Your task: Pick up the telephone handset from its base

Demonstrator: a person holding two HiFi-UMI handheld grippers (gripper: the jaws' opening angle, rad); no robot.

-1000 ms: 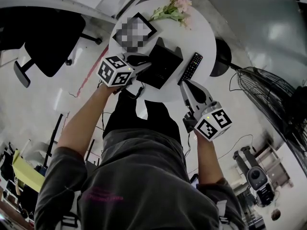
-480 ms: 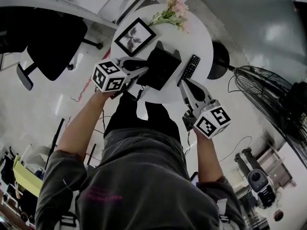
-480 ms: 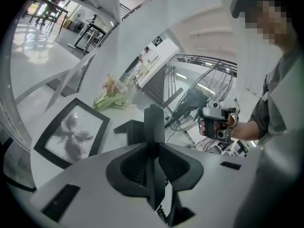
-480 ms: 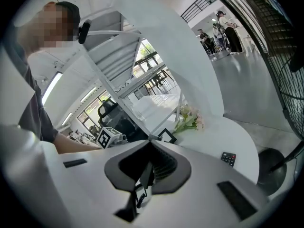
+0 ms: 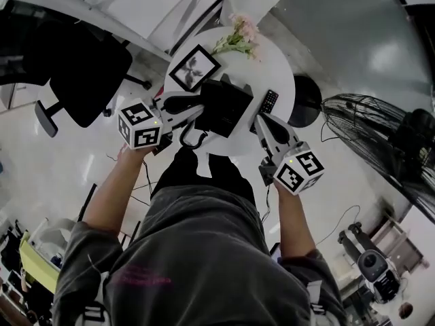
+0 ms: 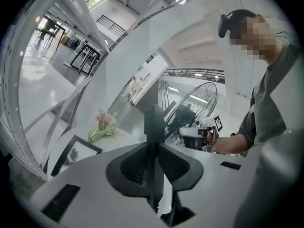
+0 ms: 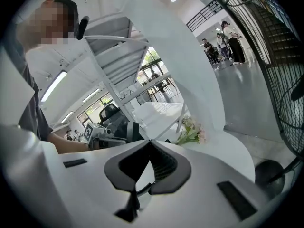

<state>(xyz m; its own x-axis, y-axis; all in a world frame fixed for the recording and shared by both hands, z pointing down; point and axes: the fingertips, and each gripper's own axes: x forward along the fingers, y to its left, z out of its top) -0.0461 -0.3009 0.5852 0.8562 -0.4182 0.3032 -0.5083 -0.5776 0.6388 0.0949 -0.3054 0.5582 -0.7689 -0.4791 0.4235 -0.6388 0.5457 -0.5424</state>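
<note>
The black telephone handset is off its base, held above the round white table. My left gripper is shut on it; in the left gripper view the handset stands edge-on between the pads. A black cord loops down from the handset. My right gripper hovers at the table's near right edge, shut, with nothing between its fingers. In the right gripper view the jaws meet at their tips.
A black remote lies right of the base. A framed picture and pink flowers sit at the table's far side. A standing fan is to the right, a black office chair to the left.
My left gripper has risen and drawn left with the handset, lifting it off the base, and the cord now hangs below it. The right gripper rose slightly.
</note>
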